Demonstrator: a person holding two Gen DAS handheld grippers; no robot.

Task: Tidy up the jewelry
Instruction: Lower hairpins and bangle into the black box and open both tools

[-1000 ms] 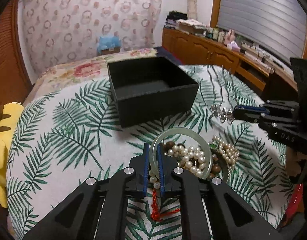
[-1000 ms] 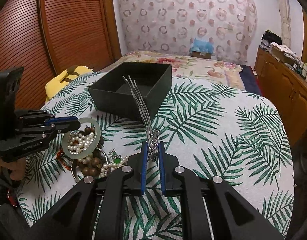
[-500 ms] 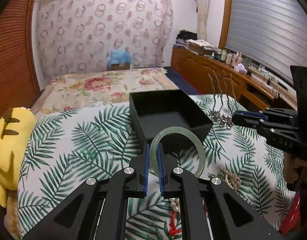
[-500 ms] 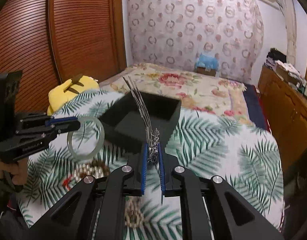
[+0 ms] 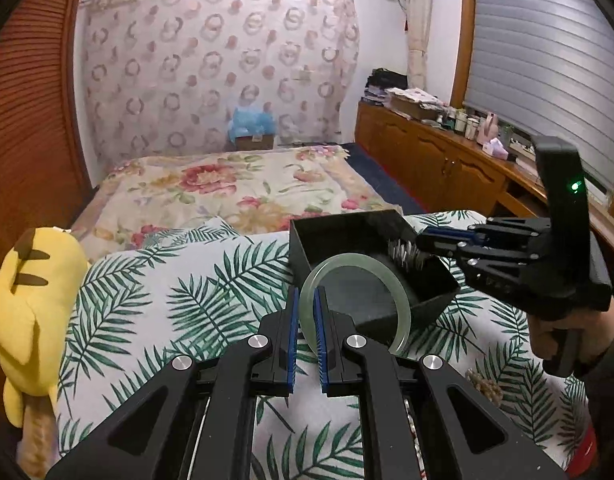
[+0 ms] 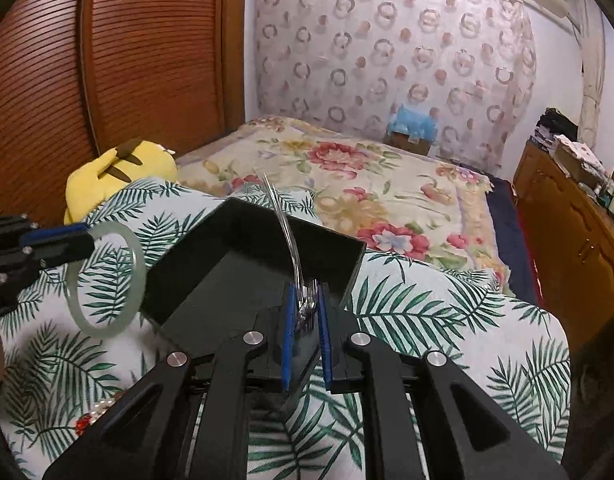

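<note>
My left gripper (image 5: pixel 306 304) is shut on a pale green jade bangle (image 5: pixel 401 300) and holds it in the air just in front of the black open box (image 5: pixel 339 232). The bangle also shows in the right wrist view (image 6: pixel 77 304), left of the box (image 6: pixel 349 264). My right gripper (image 6: pixel 306 300) is shut on a silver chain necklace (image 6: pixel 291 240) whose strands stick up over the box. In the left wrist view the right gripper (image 5: pixel 421 242) holds the silver cluster (image 5: pixel 405 252) above the box's right side.
The box stands on a palm-leaf cloth (image 5: pixel 187 292). A yellow plush toy (image 5: pixel 31 300) lies at the left edge. Pearls and a red bead (image 6: pixel 95 412) lie near the front. A floral bed (image 6: pixel 347 176) is behind, a wooden cabinet (image 5: pixel 435 160) on the right.
Both grippers have lifted off the jewelry pile and moved toward the box. The bangle now hangs in the air by the box and the necklace is over its opening.
</note>
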